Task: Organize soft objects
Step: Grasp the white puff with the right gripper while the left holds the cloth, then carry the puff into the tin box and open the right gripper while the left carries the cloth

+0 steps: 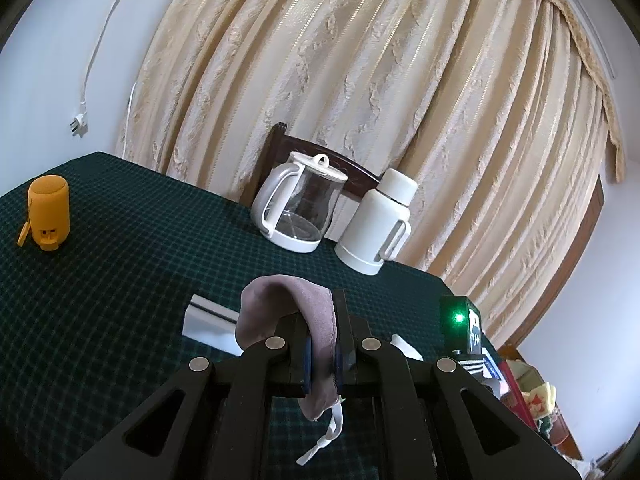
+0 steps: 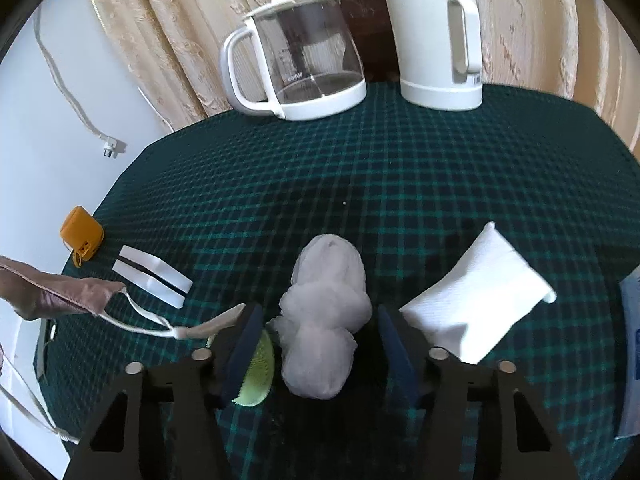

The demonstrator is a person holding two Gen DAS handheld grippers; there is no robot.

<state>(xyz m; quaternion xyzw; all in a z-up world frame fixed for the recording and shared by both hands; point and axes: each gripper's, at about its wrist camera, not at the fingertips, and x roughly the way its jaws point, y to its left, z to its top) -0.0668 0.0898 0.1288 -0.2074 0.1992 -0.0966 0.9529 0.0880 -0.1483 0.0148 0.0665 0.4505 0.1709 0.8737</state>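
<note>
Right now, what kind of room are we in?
Probably a dining room at home. There's a table with a green checked tablecloth, a glass kettle, a wooden chair and long cream curtains.

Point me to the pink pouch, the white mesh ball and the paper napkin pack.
pink pouch (image 1: pixel 316 320), left wrist view, fabric above fingers.
white mesh ball (image 2: pixel 324 312), right wrist view, middle.
paper napkin pack (image 2: pixel 480 292), right wrist view, top face.
</note>
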